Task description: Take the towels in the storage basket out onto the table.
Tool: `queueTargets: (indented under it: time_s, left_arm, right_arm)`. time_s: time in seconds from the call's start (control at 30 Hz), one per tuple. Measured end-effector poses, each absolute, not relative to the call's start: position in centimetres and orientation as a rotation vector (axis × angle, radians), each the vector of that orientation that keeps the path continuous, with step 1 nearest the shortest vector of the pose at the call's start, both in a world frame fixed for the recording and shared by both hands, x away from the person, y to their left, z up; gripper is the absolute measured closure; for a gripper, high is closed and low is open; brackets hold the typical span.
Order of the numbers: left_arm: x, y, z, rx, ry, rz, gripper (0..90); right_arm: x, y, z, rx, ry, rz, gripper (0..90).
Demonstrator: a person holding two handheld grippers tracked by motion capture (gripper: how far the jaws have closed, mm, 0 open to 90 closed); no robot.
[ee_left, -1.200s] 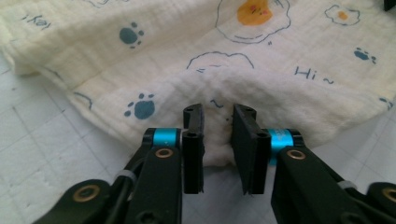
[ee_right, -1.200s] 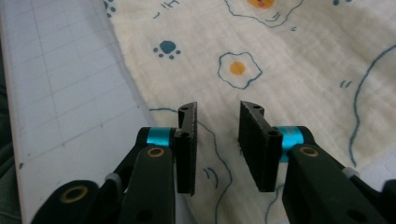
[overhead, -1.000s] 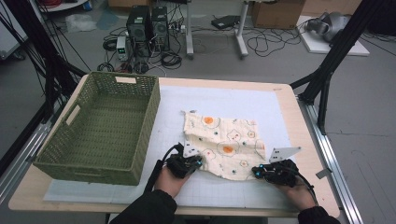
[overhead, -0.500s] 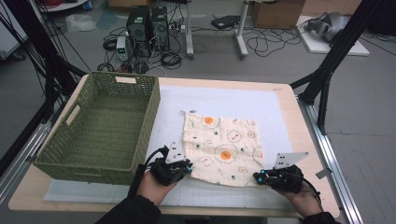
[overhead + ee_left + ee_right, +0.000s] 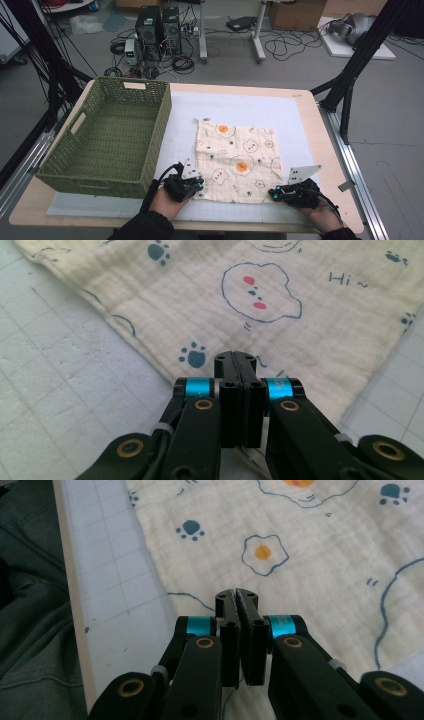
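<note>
A cream cloth (image 5: 235, 160) printed with fried eggs and paw marks lies spread flat on the white gridded mat (image 5: 240, 107). My left gripper (image 5: 199, 186) rests at the cloth's near left corner. In the left gripper view the left gripper (image 5: 235, 357) has its jaws pressed together over the cloth's (image 5: 240, 295) edge; they have just been closing, with nothing visible between them. My right gripper (image 5: 272, 194) sits at the near right corner. It (image 5: 236, 594) is also shut after closing, its tips above the cloth (image 5: 300, 555), and I see no fabric pinched.
A green woven basket (image 5: 165, 125) stands on the left half of the table, close to the left hand. The table's near edge runs just under both hands. Cables, computer towers and black frame legs stand on the floor beyond the table.
The cloth was bunched a second ago and now lies flat and square. My left gripper moved left and toward the near edge. The right gripper hardly shifted.
</note>
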State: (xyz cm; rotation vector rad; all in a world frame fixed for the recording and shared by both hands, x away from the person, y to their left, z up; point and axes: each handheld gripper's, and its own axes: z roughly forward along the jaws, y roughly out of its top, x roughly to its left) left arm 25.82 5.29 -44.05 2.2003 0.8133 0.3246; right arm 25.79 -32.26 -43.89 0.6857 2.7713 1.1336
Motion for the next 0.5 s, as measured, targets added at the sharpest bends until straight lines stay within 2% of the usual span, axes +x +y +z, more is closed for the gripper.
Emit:
queueTargets:
  time_s: [0.27,0.33,0.43,0.5]
  left_arm:
    - [23.9,6.5,-44.2,2.159,0.785,0.288,89.2]
    - [23.8,6.5,-44.0,2.128,0.782,0.303,87.0]
    - [24.1,6.4,-43.8,2.096,0.773,0.32,74.5]
    - [24.3,6.2,-43.6,2.064,0.769,0.342,70.4]
  right_arm:
    - [24.4,-33.1,-43.6,0.688,2.785,1.226,86.8]
    - [24.6,-33.4,-43.3,0.724,2.745,1.277,75.7]
    - [25.1,-33.6,-43.0,0.781,2.7,1.327,66.8]
    - [25.5,-33.7,-42.7,0.811,2.667,1.344,61.2]
